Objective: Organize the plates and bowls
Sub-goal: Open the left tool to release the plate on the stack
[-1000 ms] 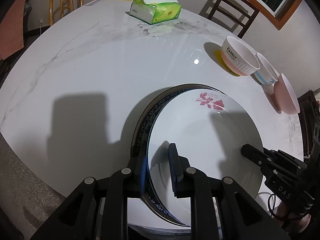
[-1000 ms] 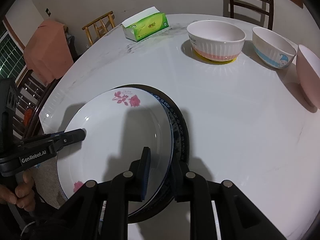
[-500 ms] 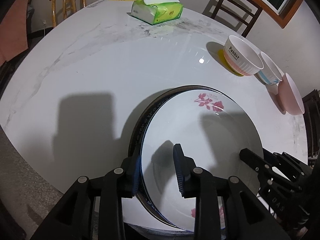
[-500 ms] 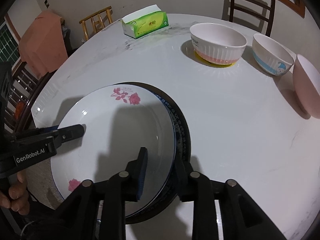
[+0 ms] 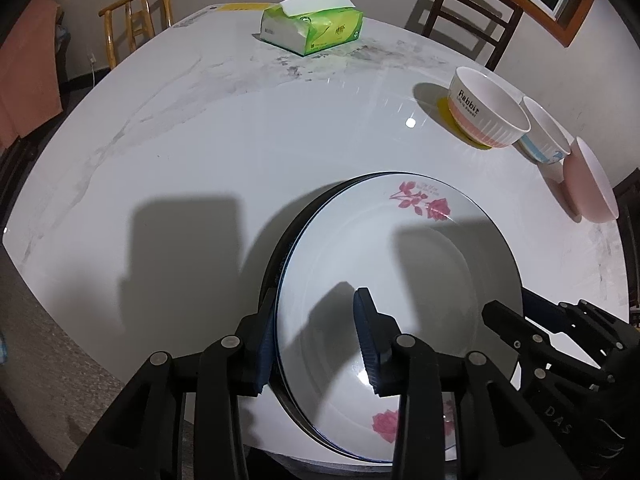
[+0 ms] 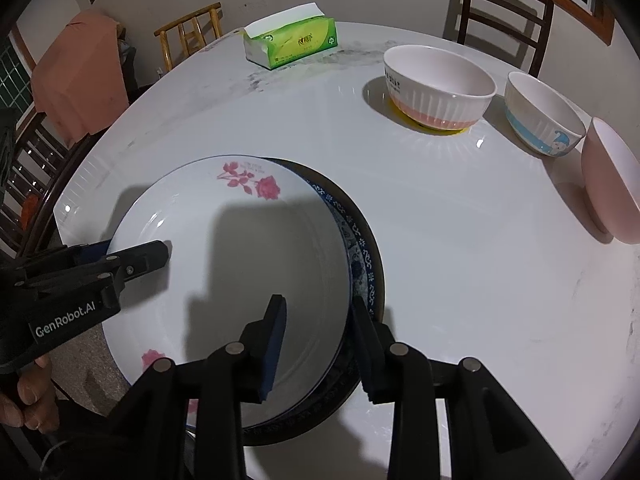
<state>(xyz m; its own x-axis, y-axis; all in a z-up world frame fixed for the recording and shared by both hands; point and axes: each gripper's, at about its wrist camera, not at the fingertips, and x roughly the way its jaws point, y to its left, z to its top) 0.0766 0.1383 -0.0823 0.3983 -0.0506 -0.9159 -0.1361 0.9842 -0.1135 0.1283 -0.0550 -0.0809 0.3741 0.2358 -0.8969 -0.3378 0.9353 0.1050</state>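
Between the fingers of the left gripper (image 5: 316, 340) sits the near-left rim of the rose plate (image 5: 400, 264), a white plate with pink rose prints. Its jaws are apart, 1 pad outside the rim and 1 over the plate's well, and whether either pad touches the rim cannot be told. The rose plate lies on top of a dark plate with a blue patterned border (image 6: 362, 256), whose edge shows past the rose plate on the side toward the right gripper (image 6: 318, 344).

The right gripper straddles the opposite rim of the same stack, its jaws also apart, with 1 finger above the white well and the other outside the blue-bordered edge. No clamping is visible. Seen from the right wrist, the left gripper reaches in from the left over the plate's rim, and part of the person's hand (image 6: 24, 396) shows at the lower left.

Ahead and to the right of the right gripper stand 3 bowls in a row on the desk (image 6: 460, 260): a ribbed white bowl with a pink base (image 6: 438, 88) on a yellow mat (image 6: 448, 130), then a white bowl with a blue band (image 6: 542, 116) just beside it, then a pink bowl (image 6: 612, 184) nearest the desk's right edge. Far ahead of both grippers, a green tissue pack (image 6: 292, 42) rests near the desk's far side, well apart from the plates. Wooden chairs stand beyond the desk.
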